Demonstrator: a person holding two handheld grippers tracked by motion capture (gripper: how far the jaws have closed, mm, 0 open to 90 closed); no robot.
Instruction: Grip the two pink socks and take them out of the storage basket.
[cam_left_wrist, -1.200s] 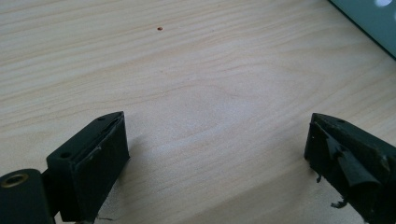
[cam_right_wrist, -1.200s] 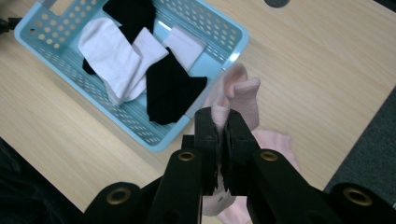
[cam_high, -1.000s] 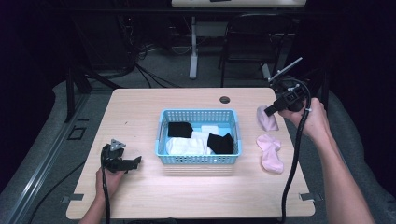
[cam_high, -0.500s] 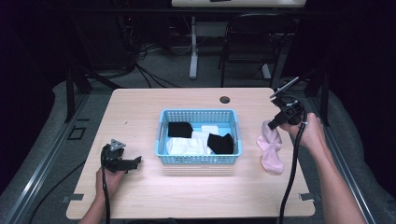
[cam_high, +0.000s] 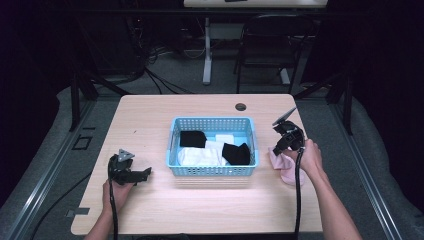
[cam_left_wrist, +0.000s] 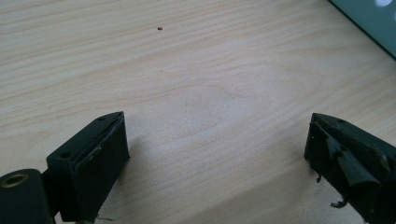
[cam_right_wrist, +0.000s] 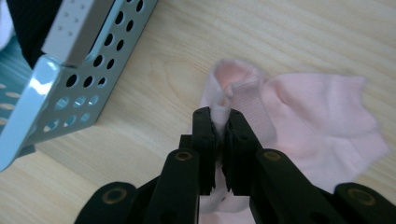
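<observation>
Jaws of right gripper (cam_right_wrist: 220, 122) pinch pink sock (cam_right_wrist: 317, 116) cuff, plain in right gripper view; left gripper (cam_left_wrist: 217, 154) jaws wide, empty.

A blue perforated basket (cam_high: 212, 171) sits mid-table on the pale wooden table (cam_high: 165, 112), holding black socks (cam_high: 192, 138) and white socks (cam_high: 197, 157). A dark round grommet (cam_high: 240, 107) lies near the far edge. A black chair (cam_high: 262, 45) stands on the floor beyond.

The right gripper (cam_high: 278, 148) has lowered the pink sock (cam_right_wrist: 299, 112) onto the table (cam_high: 150, 125), fingers easing apart.
</observation>
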